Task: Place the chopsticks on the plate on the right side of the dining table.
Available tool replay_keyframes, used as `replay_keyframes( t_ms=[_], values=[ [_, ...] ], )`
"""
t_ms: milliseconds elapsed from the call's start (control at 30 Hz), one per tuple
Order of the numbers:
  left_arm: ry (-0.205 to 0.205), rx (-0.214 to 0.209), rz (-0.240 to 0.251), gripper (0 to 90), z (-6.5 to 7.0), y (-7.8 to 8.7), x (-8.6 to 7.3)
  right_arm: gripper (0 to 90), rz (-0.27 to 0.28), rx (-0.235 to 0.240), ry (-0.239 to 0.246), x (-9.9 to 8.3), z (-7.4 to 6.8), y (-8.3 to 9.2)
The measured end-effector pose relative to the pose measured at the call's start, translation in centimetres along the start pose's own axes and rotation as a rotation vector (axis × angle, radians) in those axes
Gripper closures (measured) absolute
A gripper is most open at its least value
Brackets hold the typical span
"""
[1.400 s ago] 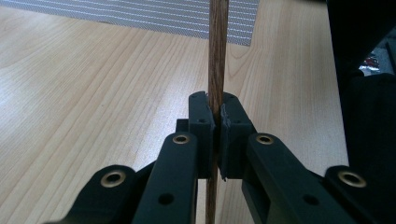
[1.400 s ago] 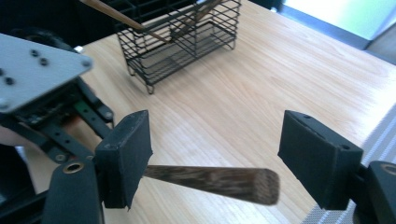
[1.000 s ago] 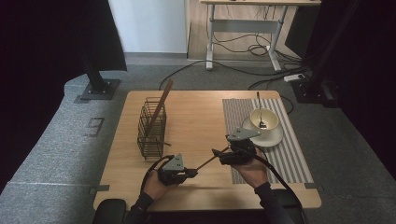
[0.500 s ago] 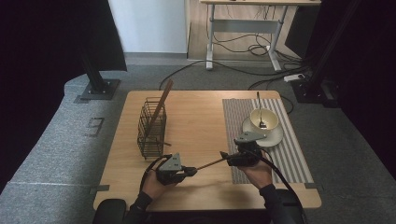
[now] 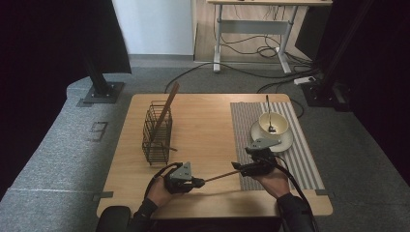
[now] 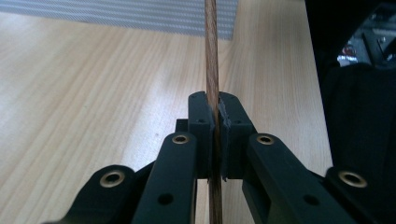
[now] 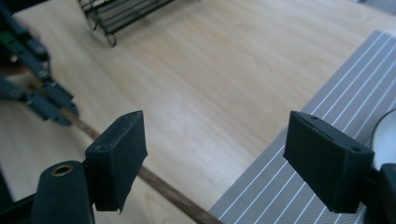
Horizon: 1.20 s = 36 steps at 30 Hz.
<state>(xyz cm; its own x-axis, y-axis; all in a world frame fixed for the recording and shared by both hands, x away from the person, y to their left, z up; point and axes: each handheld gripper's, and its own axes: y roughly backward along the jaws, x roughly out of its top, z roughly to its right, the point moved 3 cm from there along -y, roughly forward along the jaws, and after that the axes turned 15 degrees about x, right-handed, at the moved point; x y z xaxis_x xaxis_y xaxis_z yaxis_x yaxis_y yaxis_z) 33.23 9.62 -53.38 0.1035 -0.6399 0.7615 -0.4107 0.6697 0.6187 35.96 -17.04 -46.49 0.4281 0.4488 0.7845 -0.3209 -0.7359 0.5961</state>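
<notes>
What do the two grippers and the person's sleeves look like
Both grippers, left gripper and right gripper, are black, each topped with a grey three-cornered plate. Their black jaws carry brass-coloured rivets. A black cable trails from the right one. The sleeves are dark.

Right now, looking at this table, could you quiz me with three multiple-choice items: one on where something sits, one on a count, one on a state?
1. Where does the cup stand?
A. inside the wire basket
B. on a saucer on the striped mat
C. on the floor

2. How many chopsticks lean in the wire basket?
A. one
B. three
C. five

3. How is the left claw?
A. wide open above the mat
B. shut on a chopstick
C. holding the cup

Answers:
1. B, the high view shows it on the saucer on the striped mat.
2. A, one chopstick slants out of it.
3. B, its pads pinch the other chopstick, while the right claw stands open.
</notes>
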Motion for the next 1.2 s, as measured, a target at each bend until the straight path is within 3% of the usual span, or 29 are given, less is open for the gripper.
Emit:
replay_keyframes(
  t_ms=[333,733,1200],
  values=[
    [-0.040,-0.030,-0.053,84.7,0.5,-0.5,-0.1,24.0,-0.099,0.094,0.019,-2.0,-1.4,-1.0],
    [-0.073,-0.075,-0.085,84.7,0.9,-0.8,-0.2,42.0,-0.278,0.169,0.139,-3.8,-3.5,-3.7],
    [-0.094,-0.103,-0.088,84.6,1.3,-0.8,-0.1,63.0,-0.356,0.185,0.218,-4.6,-4.3,-4.8]
  ],
)
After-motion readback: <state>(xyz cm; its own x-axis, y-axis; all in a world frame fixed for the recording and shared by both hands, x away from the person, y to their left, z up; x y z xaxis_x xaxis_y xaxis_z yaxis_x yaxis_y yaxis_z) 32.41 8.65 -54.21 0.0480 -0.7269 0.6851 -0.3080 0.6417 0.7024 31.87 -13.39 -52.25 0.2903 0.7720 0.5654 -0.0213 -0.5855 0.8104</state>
